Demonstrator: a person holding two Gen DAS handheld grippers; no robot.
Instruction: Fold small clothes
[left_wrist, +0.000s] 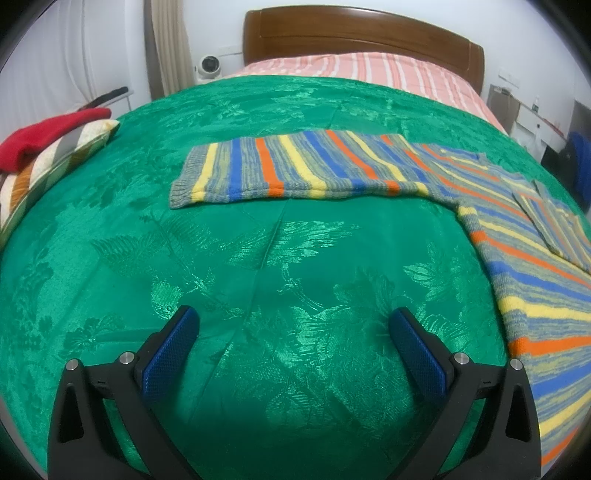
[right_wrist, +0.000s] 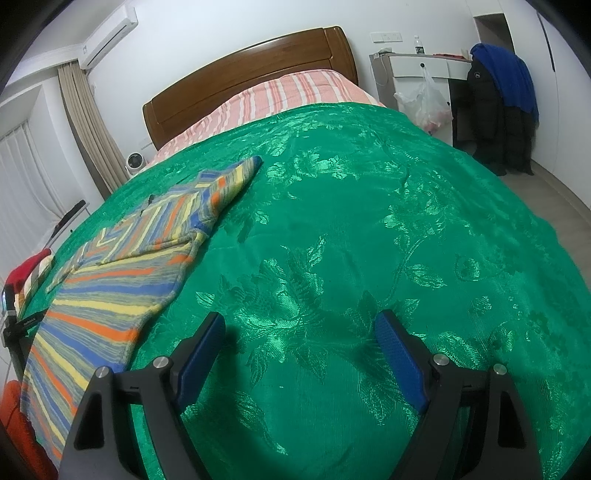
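Both tilted down over shiny green patterned bedspread (left_wrist: 258, 258): left gripper (left_wrist: 293, 321) and right gripper (right_wrist: 299, 325) spread, pinching nothing. Striped knitted sweater (left_wrist: 295, 166) cut off at frame edge.

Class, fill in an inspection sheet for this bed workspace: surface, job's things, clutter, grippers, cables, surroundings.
Surface: green bedspread over the bed, lightly creased.
Job's things: striped sweater lying flat, one sleeve stretched out sideways.
Clutter: red garment on a striped pillow at the bed's edge.
Grippers: left gripper and right gripper open, fingers holding nothing, over bare bedspread.
Cables: nothing seen.
Surroundings: wooden headboard, curtain, dark jacket, plastic bag.
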